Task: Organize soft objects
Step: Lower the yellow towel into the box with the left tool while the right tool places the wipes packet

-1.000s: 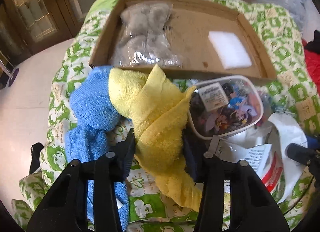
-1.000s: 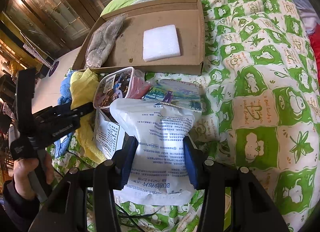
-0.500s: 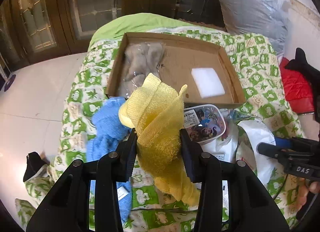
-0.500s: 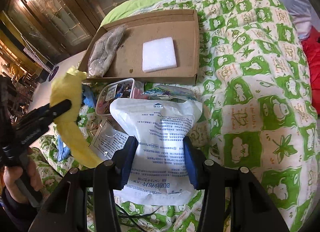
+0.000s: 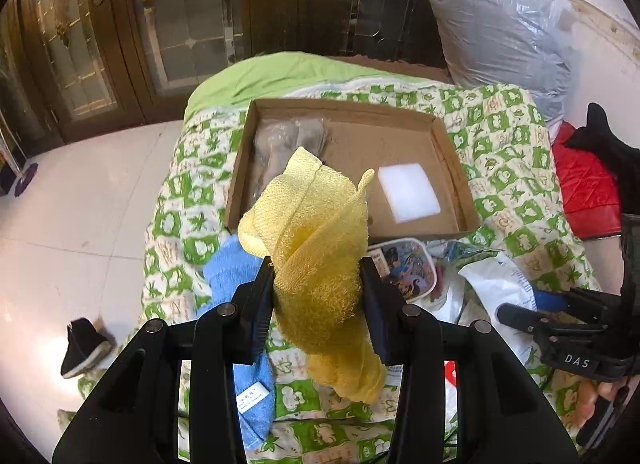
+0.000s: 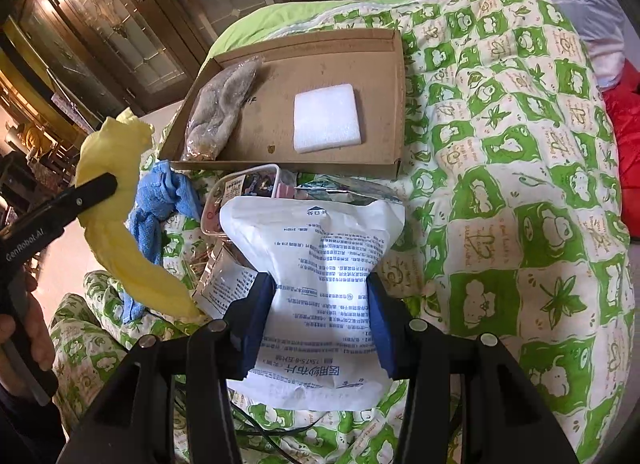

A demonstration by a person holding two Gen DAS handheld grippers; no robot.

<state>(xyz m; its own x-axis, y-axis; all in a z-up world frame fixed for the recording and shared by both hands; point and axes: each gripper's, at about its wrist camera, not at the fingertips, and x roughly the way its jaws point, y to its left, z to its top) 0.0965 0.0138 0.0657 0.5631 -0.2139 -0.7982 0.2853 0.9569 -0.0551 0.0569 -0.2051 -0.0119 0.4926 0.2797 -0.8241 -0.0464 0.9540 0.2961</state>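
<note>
My left gripper (image 5: 318, 282) is shut on a yellow towel (image 5: 316, 240), which hangs lifted above the bed; in the right wrist view the same yellow towel (image 6: 116, 204) dangles from that gripper at the left. A blue towel (image 5: 236, 276) lies on the quilt below it. My right gripper (image 6: 320, 304) is shut on a white printed soft packet (image 6: 316, 264) that rests on the bed. Beyond stands a shallow cardboard box (image 5: 460, 184) holding a bagged grey plush (image 6: 220, 112) and a white foam pad (image 6: 327, 124).
A clear lidded tub with cartoon stickers (image 5: 404, 264) and loose packets lie between the box and my grippers. The green-and-white quilt (image 6: 520, 184) covers the bed. A grey plastic bag (image 5: 504, 24), a red cloth (image 5: 584, 188), a black shoe (image 5: 82, 344) on the floor.
My left gripper has risen with the yellow towel, lifting it off the blue towel and the bed. The right gripper stays still on the white packet.
</note>
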